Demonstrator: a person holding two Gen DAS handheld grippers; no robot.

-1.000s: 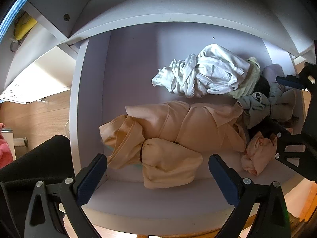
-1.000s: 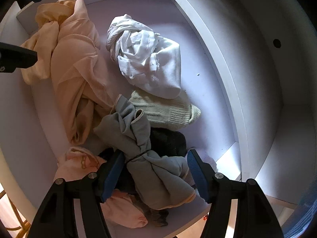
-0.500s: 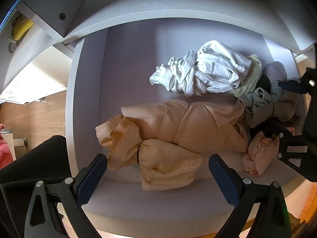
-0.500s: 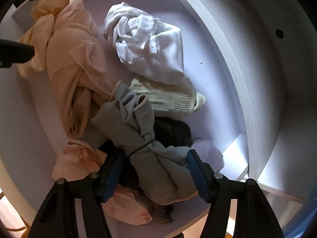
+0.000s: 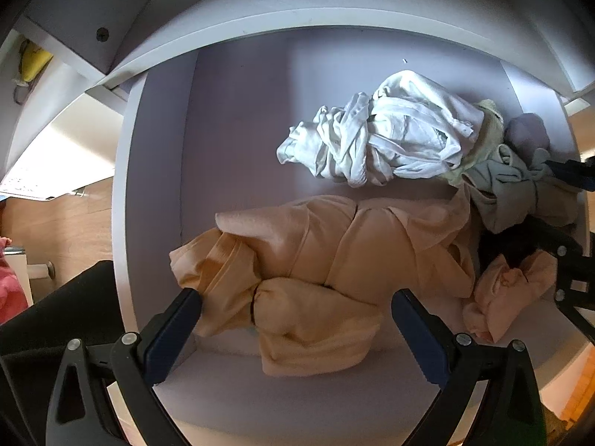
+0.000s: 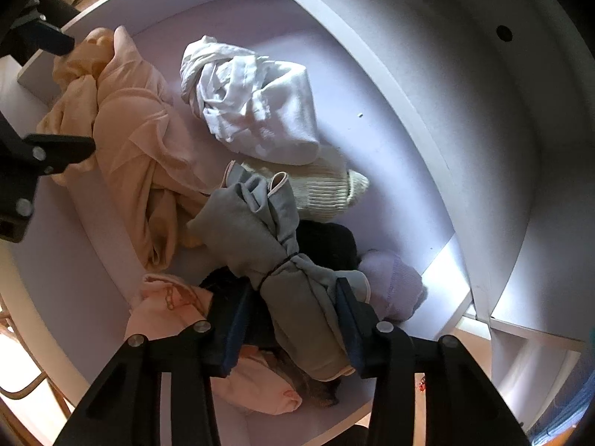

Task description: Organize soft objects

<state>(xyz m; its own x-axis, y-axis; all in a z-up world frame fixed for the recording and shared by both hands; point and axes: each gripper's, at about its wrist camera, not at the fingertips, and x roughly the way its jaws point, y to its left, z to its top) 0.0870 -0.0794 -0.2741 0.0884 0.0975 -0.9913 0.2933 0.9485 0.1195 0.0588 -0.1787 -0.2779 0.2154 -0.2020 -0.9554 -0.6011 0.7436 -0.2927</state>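
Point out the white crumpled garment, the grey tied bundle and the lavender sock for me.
white crumpled garment (image 6: 256, 111), right wrist view, middle of its folds.
grey tied bundle (image 6: 297, 308), right wrist view, lower half, below the tie.
lavender sock (image 6: 394, 282), right wrist view, its rounded middle.

Left gripper (image 5: 295, 329): black plastic frame, angular ribbed arms with triangular cut-outs, round silver screw heads at joints. Fingers (image 5: 173, 334) long, flat, faced with dark blue pads. Same build seen from right wrist view: black bracket, silver screws, dark blue tip.

Right gripper (image 6: 290, 321): matching black frame, two thick arms, silver screws near finger roots. Fingers (image 6: 351, 329) carry dark blue pads.

Black sleeve or trouser cloth (image 5: 55, 316) at lower left, plain, matte.
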